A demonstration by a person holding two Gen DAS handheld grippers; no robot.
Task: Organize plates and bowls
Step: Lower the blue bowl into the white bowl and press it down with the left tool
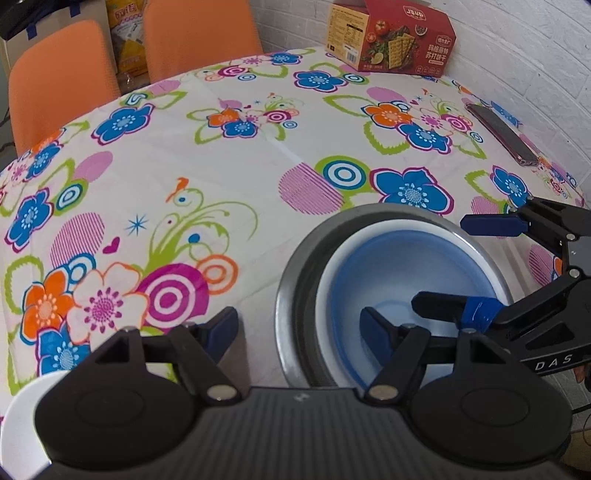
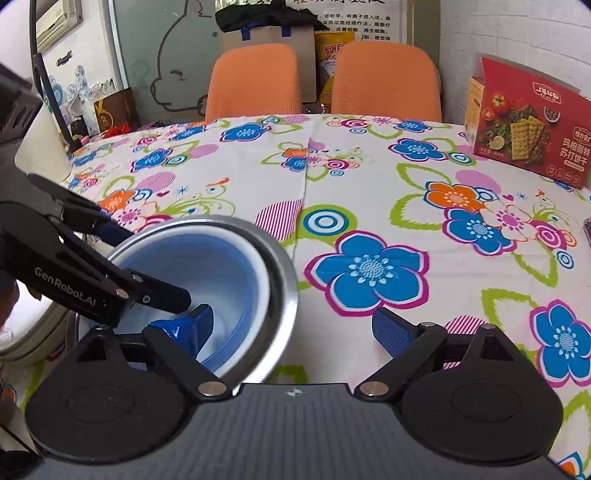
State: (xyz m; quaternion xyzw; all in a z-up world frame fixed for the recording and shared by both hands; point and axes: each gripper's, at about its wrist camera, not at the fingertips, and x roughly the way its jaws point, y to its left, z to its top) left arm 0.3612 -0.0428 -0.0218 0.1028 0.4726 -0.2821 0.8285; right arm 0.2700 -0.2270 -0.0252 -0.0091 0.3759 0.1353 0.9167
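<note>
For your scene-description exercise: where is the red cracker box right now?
The red cracker box stands at the table's far edge by the white brick wall, upper right in both wrist views, right of the two orange chairs.

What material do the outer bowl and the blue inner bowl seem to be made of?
The outer bowl looks like metal, probably stainless steel: its grey rim is brushed and reflects light. The blue inner bowl with the white rim looks like plastic, perhaps melamine: smooth, evenly coloured, a soft dull shine. Ceramic cannot be excluded.
</note>
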